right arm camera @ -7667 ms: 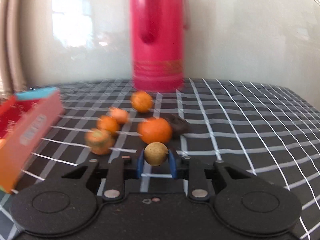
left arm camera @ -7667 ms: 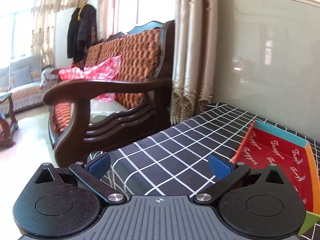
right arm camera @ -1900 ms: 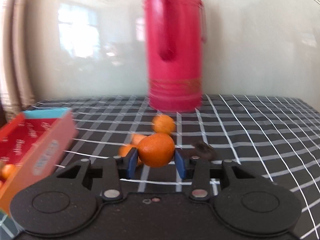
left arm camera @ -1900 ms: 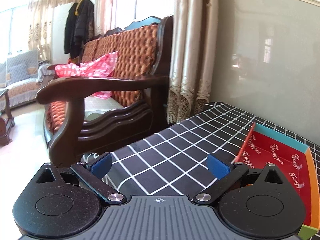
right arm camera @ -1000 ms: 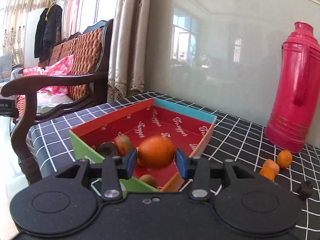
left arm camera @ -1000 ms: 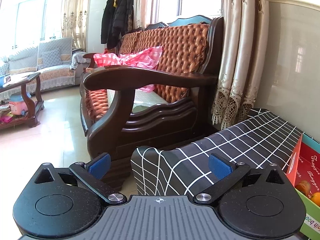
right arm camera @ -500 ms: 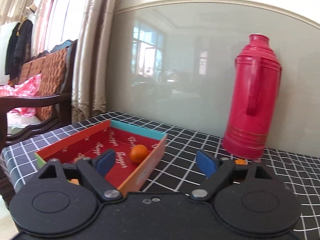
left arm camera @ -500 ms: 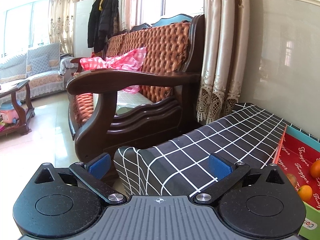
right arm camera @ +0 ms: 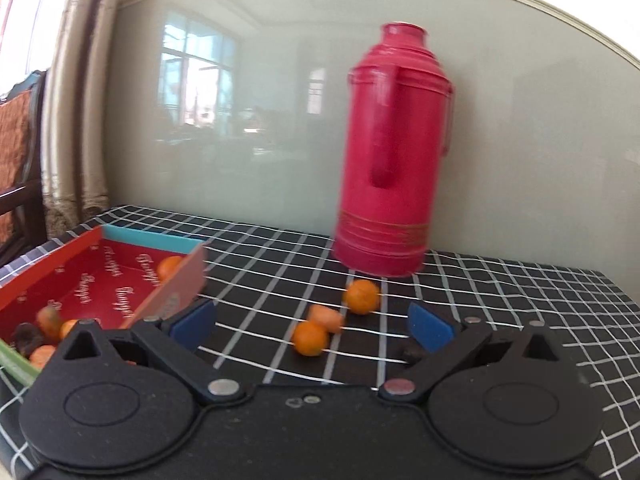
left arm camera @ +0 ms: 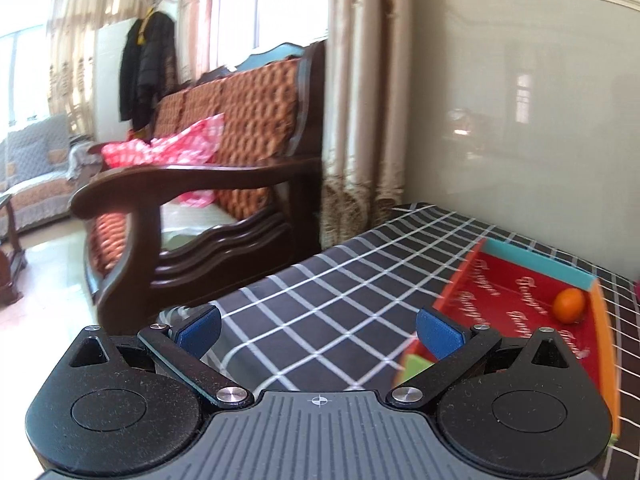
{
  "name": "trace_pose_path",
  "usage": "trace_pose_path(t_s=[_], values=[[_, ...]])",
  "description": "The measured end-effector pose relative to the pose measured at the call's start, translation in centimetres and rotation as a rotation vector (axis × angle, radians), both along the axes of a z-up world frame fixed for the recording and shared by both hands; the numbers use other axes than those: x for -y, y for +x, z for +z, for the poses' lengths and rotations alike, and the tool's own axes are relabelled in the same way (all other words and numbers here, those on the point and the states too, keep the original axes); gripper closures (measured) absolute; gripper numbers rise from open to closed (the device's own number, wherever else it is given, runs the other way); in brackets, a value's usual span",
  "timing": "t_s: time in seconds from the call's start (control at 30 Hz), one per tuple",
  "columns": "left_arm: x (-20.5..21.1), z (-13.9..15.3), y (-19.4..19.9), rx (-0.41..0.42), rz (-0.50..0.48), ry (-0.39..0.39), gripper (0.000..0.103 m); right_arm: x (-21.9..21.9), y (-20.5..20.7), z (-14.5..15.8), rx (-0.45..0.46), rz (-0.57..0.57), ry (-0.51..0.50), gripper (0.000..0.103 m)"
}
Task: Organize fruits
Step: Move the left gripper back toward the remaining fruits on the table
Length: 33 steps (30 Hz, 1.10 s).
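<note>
In the right wrist view, three small oranges (right arm camera: 310, 338) lie loose on the checked tablecloth in front of my right gripper (right arm camera: 311, 326). Its jaws are opening wide and nothing is between the pads. A dark fruit (right arm camera: 408, 354) lies half hidden behind the right finger. The red cardboard box (right arm camera: 152, 238) sits at the left with several fruits in its near corner and one orange (right arm camera: 170, 266) at its far end. In the left wrist view, my left gripper (left arm camera: 318, 331) hovers open and empty over the cloth, with the box (left arm camera: 536, 258) and that orange (left arm camera: 569, 306) to its right.
A tall red thermos (right arm camera: 394, 152) stands at the back of the table against the glossy wall. A dark wooden sofa (left arm camera: 200, 184) and curtains (left arm camera: 360, 100) stand beyond the table's left edge. Checked cloth (left arm camera: 320, 280) lies bare between the left gripper and the box.
My right gripper let go of the large orange over the box, opened wide and swung right to face the loose fruits. The left gripper's view swung right toward the box.
</note>
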<state>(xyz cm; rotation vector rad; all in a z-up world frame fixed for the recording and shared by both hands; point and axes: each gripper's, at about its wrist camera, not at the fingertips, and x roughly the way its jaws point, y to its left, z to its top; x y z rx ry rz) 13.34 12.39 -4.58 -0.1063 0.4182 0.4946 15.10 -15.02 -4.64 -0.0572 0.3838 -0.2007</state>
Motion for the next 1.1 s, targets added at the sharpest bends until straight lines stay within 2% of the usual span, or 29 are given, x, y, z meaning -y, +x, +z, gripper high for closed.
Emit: trace_pose_path(t_s=[0.23,0.53,0.7,0.9,1.1], values=[[6.7,0.9,0.3,0.057,-0.194,0.076,0.0,3.8,-0.3,-0.4,-0.021,-0.135,-0.003,0.006],[14.3,0.8,0.9,0.071,-0.436,0.099,0.0,8.5,-1.3,-0.8,-0.009,-0.336,-0.029,0.006],[17.9,0.3,1.4,0.053,-0.541,0.107,0.0,11.4,-2.8,-0.7,0.041,-0.463,-0.019,0.006],[22.6,-1.0,3.0,-0.001,-0.656,0.15,0.0,14.1,-4.3,-0.5,0.073,-0.534,-0.003,0.006],[26.2,-2.2,5.4,-0.068,-0.771,0.115,0.001,15.7,-5.9,-0.4,0.114,-0.616,0.0,0.006]])
